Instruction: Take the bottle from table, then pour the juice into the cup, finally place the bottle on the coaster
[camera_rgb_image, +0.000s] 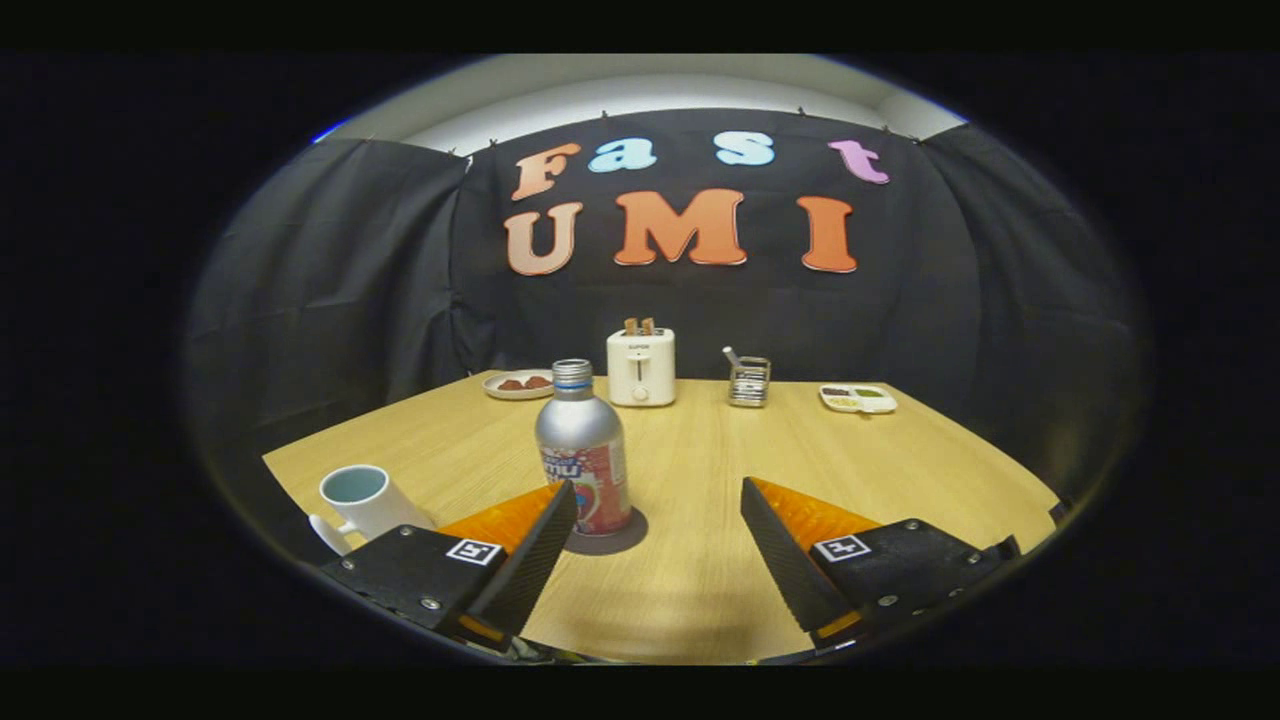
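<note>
Bottle (585, 450) stood upright on dark round coaster (610, 535), near middle of desk (700, 470), cap on. Sat just ahead of left finger of gripper (655, 520), tip of that finger overlapping its lower label side from this angle; could not tell whether touching. Jaws spread wide, holding nothing, bare desk between them. Mug (360, 497) rested near left edge of desk, beside left finger, handle toward camera, mouth up; contents not visible. Along far edge: plate (518, 384) with brownish pieces, toaster (641, 366), small wire rack (748, 381), divided dish (858, 398), all well apart from bottle.

Judged from this layout: bottle already on coaster, so either final step finished or grasp not yet started; could not tell which. Risks from here: bottle off centre toward left finger, so closing without re-centring would likely push it sideways and tip it, being tall on a narrow base. Smooth metal shoulder likely slippery if pinched high. Mug close to left finger; a swing leftward could knock it. Capped neck would block any pour.
</note>
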